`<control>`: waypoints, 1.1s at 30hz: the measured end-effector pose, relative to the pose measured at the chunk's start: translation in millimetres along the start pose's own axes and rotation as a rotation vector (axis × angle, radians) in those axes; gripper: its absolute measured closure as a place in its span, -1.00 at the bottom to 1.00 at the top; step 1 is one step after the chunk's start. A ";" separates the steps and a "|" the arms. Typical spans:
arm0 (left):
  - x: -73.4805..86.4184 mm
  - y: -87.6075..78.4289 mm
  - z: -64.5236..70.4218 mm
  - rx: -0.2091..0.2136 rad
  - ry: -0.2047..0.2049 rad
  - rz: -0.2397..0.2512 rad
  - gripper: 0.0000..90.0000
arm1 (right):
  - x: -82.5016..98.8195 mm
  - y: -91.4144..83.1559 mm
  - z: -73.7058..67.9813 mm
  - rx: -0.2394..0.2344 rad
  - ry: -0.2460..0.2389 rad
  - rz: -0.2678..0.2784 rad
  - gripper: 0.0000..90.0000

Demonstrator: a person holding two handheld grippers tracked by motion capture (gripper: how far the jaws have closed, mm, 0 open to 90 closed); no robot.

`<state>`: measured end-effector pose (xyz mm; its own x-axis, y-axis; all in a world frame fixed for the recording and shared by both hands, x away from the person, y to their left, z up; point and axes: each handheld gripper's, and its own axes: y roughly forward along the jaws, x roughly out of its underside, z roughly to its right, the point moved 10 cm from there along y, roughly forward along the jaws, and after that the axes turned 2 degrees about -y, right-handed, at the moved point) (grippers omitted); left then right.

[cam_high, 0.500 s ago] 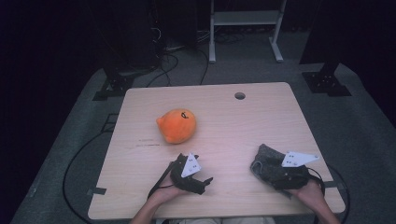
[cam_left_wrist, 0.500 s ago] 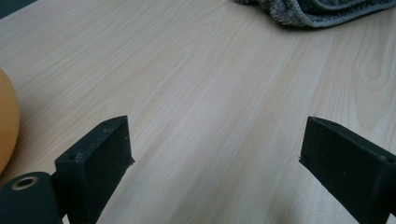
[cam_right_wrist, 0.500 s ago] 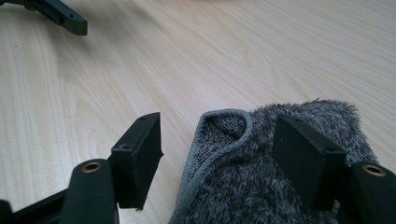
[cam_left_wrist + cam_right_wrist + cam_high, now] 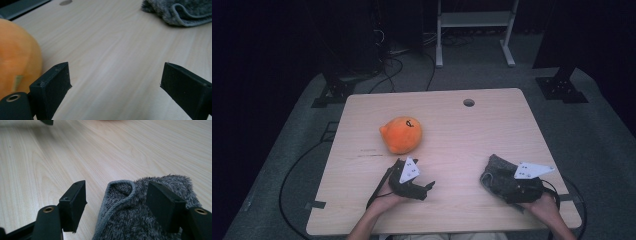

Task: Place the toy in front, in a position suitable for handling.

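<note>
An orange plush toy (image 4: pixel 401 134) lies left of the middle of the wooden table (image 4: pixel 472 135). My left gripper (image 4: pixel 424 187) rests just below it near the front edge, held by a hand. Its jaws are open over bare wood (image 4: pixel 115 75), with the orange plush toy (image 4: pixel 17 57) close at the left side. A grey fuzzy cloth (image 4: pixel 498 172) is bunched at the front right. My right gripper (image 4: pixel 507 186) sits at it, open. The grey cloth (image 4: pixel 130 220) lies between the jaws: the right pad (image 4: pixel 162 205) rests on it, the left pad (image 4: pixel 75 205) stands apart.
A round cable hole (image 4: pixel 468 102) sits near the table's far edge. Beyond the table are a white frame (image 4: pixel 472 20), dark stand feet (image 4: pixel 562 87) and cables on the grey floor. Cables trail from both grippers over the front edge.
</note>
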<state>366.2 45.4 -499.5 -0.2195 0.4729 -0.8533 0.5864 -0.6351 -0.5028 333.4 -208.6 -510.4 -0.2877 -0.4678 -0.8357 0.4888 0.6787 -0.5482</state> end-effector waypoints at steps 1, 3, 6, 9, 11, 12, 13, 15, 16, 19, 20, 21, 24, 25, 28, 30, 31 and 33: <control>-1.7 -1.4 -3.1 -0.003 -0.002 0.006 -0.82 | -0.2 -0.2 0.3 0.002 -0.001 0.001 -0.31; -6.4 -5.2 -14.1 -0.024 -0.001 0.021 -0.82 | -1.1 -0.8 1.0 0.003 0.007 0.008 -0.31; -11.1 -9.4 -22.2 -0.046 -0.003 0.034 -0.82 | -1.9 -1.4 1.6 0.004 0.013 0.015 -0.31; -17.0 -15.9 -34.0 -0.072 0.002 0.049 -0.82 | -2.5 -2.0 2.4 0.005 0.021 0.020 -0.31; -21.3 -21.9 -45.0 -0.092 -0.010 0.065 -0.82 | -2.9 -1.9 2.1 0.004 0.023 0.023 -0.31; -21.3 -21.9 -45.0 -0.092 -0.010 0.065 -0.83 | -2.9 -1.9 2.1 0.004 0.023 0.023 -0.31; -22.3 -23.3 -48.3 -0.097 -0.014 0.065 -0.83 | -3.0 -1.4 1.9 0.004 0.020 0.023 -0.31; -25.3 -26.1 -57.7 -0.109 -0.014 0.069 -0.83 | -2.9 -0.1 1.1 0.004 0.020 0.017 -0.31; -25.3 -26.1 -57.7 -0.109 -0.014 0.069 -0.83 | -3.0 0.5 1.0 0.002 0.018 0.017 -0.31; -26.9 -27.3 -76.9 -0.144 -0.025 0.059 -0.84 | -3.3 0.9 0.4 0.002 0.012 0.016 -0.31; -26.9 -27.3 -76.9 -0.144 -0.025 0.059 -0.84 | -3.3 0.9 0.4 0.002 0.012 0.016 -0.31; -28.1 -28.6 -87.9 -0.166 -0.029 0.061 -0.84 | -3.8 0.2 0.2 0.001 0.015 0.020 -0.31; -29.2 -30.0 -98.6 -0.189 -0.034 0.053 -0.86 | -3.6 -0.3 0.9 -0.001 0.019 0.019 -0.31; -30.5 -30.8 -103.6 -0.195 -0.038 0.056 -0.86 | -3.6 -0.3 0.9 -0.001 0.019 0.019 -0.31; -33.4 -30.6 -117.7 -0.208 -0.063 0.065 -0.86 | -3.4 0.0 0.7 -0.005 0.017 0.019 -0.32; -35.1 -28.8 -126.4 -0.218 -0.074 0.066 -0.89 | -3.4 0.2 0.1 -0.008 0.018 0.018 -0.32; -35.9 -27.9 -130.7 -0.221 -0.079 0.066 -0.89 | -3.3 0.4 0.2 -0.008 0.015 0.017 -0.32; -37.5 -23.4 -140.8 -0.227 -0.091 0.060 -0.89 | -3.4 -0.1 0.0 -0.009 0.015 0.018 -0.32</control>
<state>470.5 128.5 -436.3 -0.2423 0.3754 -0.8946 0.7582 -0.5020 -0.4160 334.3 -207.1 -507.5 -0.2912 -0.4466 -0.8460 0.4869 0.6921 -0.5329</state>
